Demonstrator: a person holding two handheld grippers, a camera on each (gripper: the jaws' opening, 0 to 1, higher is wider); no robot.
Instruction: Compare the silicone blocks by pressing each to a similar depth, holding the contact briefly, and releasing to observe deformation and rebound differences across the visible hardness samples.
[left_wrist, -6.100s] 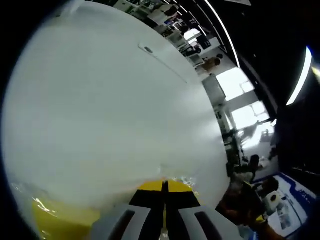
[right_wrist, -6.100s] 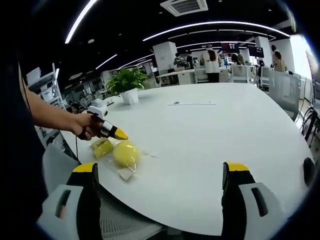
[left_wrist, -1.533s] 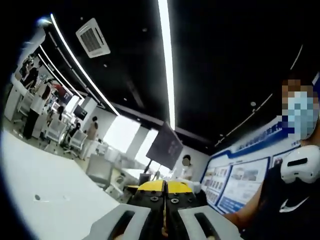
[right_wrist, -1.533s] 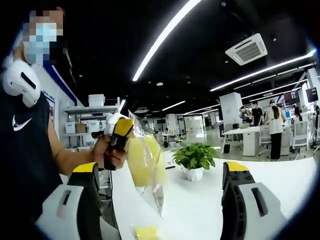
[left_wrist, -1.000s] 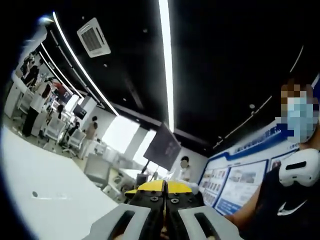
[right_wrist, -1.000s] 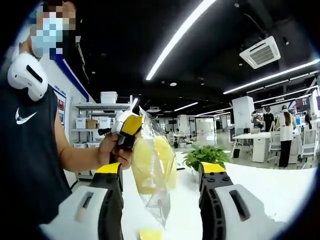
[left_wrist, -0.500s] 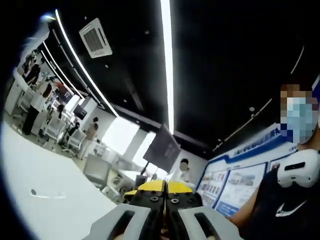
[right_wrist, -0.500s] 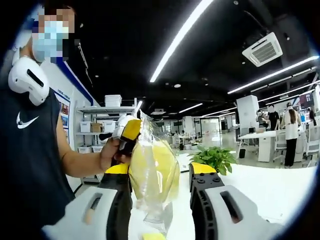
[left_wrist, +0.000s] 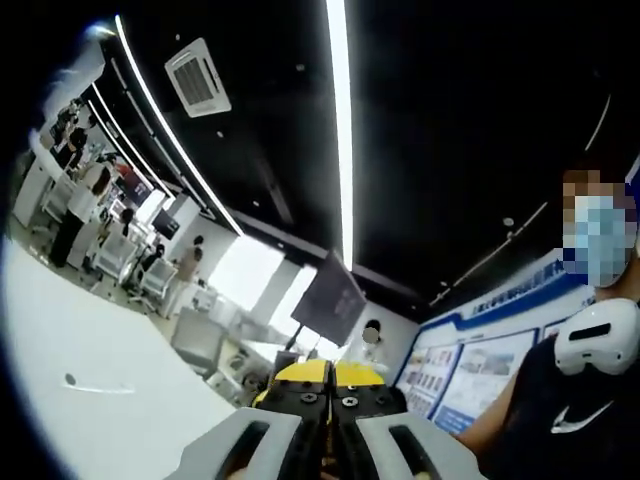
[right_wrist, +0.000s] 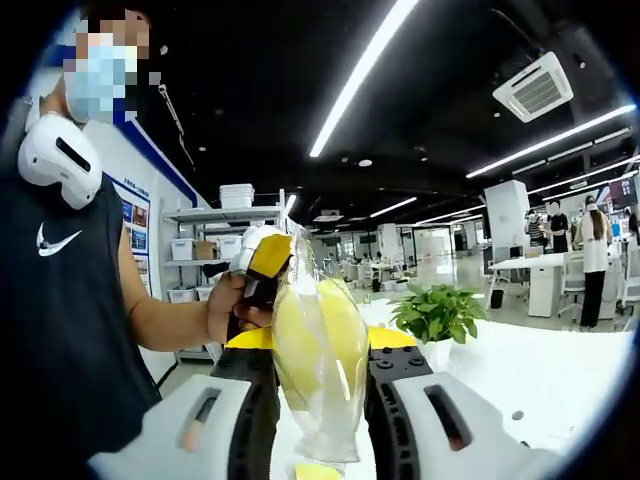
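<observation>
Right gripper view: the right tool (right_wrist: 320, 345) rises from the bottom centre, its yellow-tipped jaws drawn in against both sides of a clear plastic bag (right_wrist: 322, 395) that holds a rounded yellow silicone block (right_wrist: 322, 335), so the tool is clamped on the bagged block. The bag hangs in the air at centre frame, pinched at its top by the left tool (right_wrist: 268, 262), which a person's hand (right_wrist: 232, 305) grips at left of centre. A second small yellow block (right_wrist: 318, 471) shows at the bottom edge, under the bag. To the right, the white bench (right_wrist: 540, 380) spreads toward the lower right with open surface; a potted green plant (right_wrist: 438, 318) stands on it just right of the jaws. The person's dark shirt (right_wrist: 55, 330) closes off the left side of the frame.

Left gripper view: the left tool (left_wrist: 329, 375) points upward at a dark ceiling with long light strips (left_wrist: 342, 130); its jaws are pressed together at bottom centre. The bench (left_wrist: 80, 400) curves along the lower left.
</observation>
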